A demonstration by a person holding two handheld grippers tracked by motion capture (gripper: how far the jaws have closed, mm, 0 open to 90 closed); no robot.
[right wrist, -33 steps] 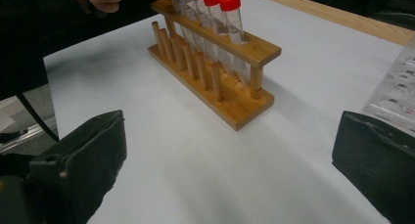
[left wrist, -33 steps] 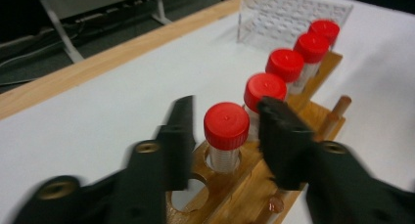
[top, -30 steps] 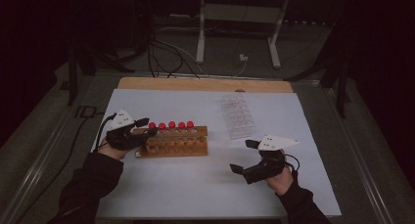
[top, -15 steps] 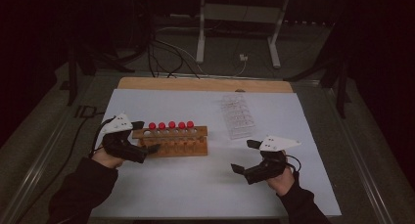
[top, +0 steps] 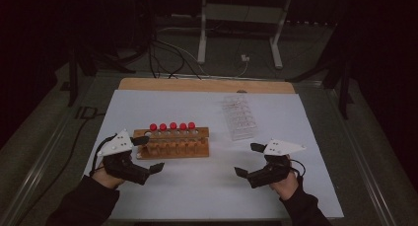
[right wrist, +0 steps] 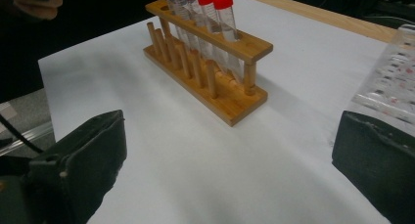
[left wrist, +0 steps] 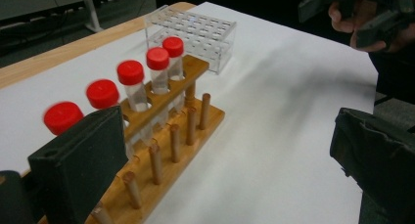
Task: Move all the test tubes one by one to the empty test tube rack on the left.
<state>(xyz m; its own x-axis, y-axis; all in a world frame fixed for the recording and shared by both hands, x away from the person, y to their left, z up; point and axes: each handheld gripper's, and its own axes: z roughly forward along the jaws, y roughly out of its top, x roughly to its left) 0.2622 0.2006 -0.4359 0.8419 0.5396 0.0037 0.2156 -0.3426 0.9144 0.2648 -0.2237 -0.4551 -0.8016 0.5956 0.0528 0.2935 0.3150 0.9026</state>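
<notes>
Where jaws gape: wooden rack (left wrist: 171, 131) beside left gripper (top: 148, 154)

High view above my table side looking down, my gripper views close, low, facing inward, sharing the wooden rack (top: 173, 142).

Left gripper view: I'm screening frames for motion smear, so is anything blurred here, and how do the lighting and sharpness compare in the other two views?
In the left gripper view the nearest red caps smear, while the clear rack stays fairly crisp; the high view is dim, with black surroundings beyond the white sheet; the right gripper view is bright and soft, its wooden rack sharp enough, the tongs' near jaws out of focus.
</notes>
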